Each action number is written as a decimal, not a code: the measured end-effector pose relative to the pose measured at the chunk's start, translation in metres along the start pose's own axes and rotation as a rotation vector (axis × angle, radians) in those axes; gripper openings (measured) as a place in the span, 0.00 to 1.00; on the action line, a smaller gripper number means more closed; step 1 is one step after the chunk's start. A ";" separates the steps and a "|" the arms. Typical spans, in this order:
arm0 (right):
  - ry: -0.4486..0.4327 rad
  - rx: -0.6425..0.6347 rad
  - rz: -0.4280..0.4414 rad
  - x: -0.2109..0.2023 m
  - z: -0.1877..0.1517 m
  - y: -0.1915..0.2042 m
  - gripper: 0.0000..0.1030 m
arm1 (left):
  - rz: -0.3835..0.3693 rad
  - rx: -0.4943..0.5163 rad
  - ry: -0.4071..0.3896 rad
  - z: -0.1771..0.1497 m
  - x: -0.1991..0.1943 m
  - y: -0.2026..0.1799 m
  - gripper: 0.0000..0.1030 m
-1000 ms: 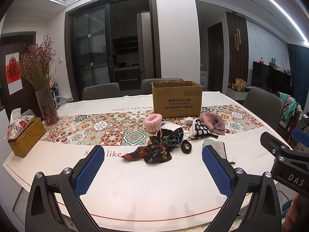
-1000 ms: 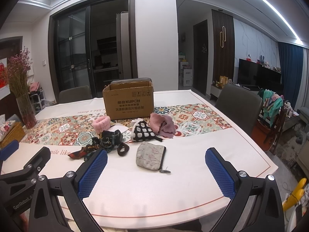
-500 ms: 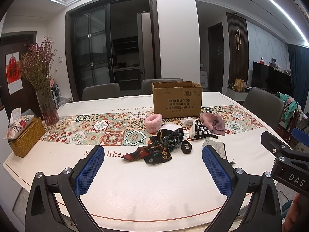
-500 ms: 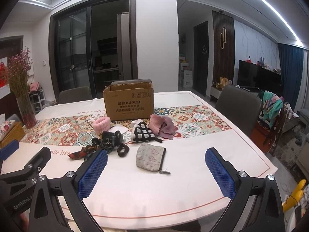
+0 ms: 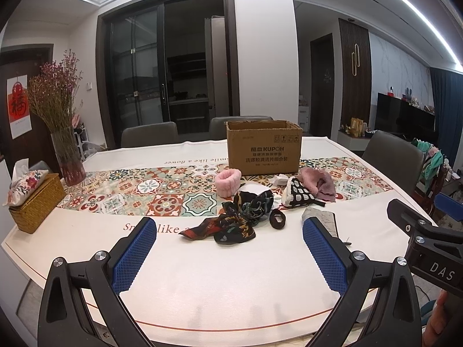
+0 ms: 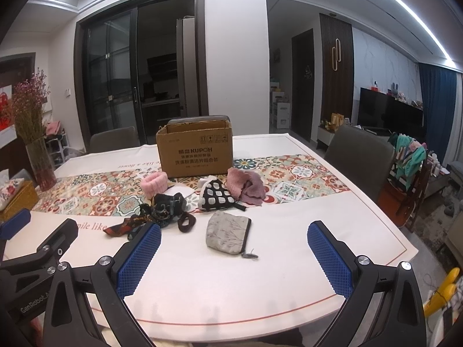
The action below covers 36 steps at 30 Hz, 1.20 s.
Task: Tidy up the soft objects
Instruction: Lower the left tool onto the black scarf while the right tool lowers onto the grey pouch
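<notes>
Reaching from here, both pairs of fingers gape wide and empty. The grey pouch [image 6: 228,232] lies on the counter [image 6: 332,211] ahead between the right fingers [image 6: 147,248]; the tangled scarf [image 5: 228,225] ahead of the left fingers [image 5: 136,251] may drag neighbouring pieces along.

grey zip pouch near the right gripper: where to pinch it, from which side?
Judging by its pose: the grey pouch lies flat on the tablecloth, alone. Come from above with the open right gripper and pinch across its near lower corner by the zipper pull, which offers an edge to lift.
</notes>
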State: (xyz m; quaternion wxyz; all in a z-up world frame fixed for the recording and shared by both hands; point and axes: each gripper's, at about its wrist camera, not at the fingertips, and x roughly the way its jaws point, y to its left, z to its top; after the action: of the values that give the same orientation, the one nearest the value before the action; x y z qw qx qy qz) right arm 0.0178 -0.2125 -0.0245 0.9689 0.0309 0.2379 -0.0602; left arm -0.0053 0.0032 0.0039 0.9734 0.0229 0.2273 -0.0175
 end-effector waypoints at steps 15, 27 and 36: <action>0.067 -0.030 0.005 0.033 0.008 0.011 0.99 | -0.015 0.021 0.068 0.007 0.043 0.010 1.00; 0.134 -0.008 0.017 0.087 0.017 0.018 0.99 | -0.031 0.059 0.125 0.017 0.103 0.011 1.00; 0.224 0.021 0.018 0.131 0.015 0.022 0.99 | -0.066 0.082 0.183 0.017 0.143 0.014 1.00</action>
State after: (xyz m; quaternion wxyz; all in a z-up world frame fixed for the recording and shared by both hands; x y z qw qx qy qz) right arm 0.1426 -0.2053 -0.0717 0.9364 0.0499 0.3437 -0.0504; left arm 0.1307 0.0124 -0.0431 0.9457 0.0569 0.3149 -0.0566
